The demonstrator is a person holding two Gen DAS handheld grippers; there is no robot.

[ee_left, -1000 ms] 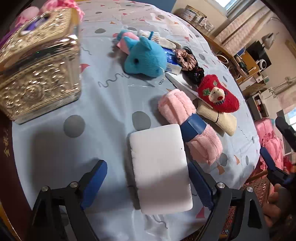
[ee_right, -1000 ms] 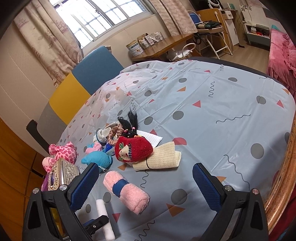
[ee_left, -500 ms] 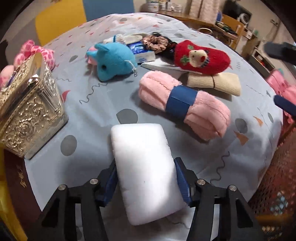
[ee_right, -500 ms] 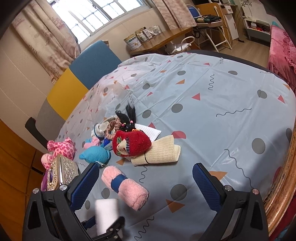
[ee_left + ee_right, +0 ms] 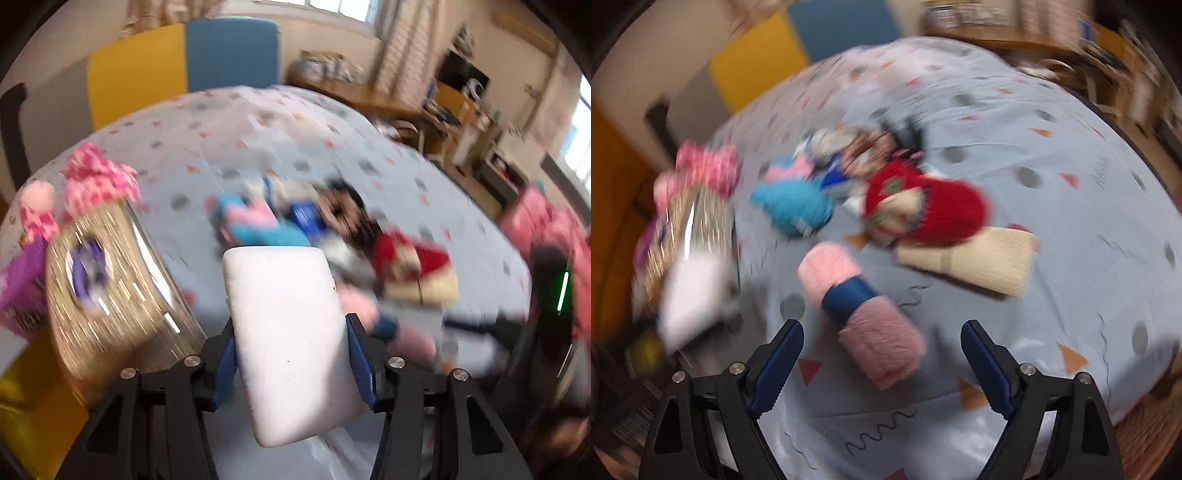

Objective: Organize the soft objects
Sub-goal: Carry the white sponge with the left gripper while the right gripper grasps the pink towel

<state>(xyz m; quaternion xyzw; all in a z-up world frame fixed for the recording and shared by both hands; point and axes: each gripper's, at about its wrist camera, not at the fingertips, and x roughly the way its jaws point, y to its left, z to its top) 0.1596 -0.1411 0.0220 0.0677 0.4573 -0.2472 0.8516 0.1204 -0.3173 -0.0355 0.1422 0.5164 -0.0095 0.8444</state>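
White sponge (image 5: 291,339) got clenched by left tongs (image 5: 291,363), lifted off desk (image 5: 1052,192); right tongs (image 5: 882,363) narrowing, empty, over pink towel roll (image 5: 860,306).

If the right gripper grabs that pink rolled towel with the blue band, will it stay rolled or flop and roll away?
The pink rolled towel looks fluffy, so it would probably squash under the pads. The blue band wraps its middle, so it likely stays rolled. Being a cylinder on a smooth tablecloth, it may roll if nudged sideways.

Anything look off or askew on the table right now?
Nothing damaged or spilled. The soft toys lie in a loose heap; the pink rolled towel lies apart, intact. The left gripper holds the white sponge squarely.
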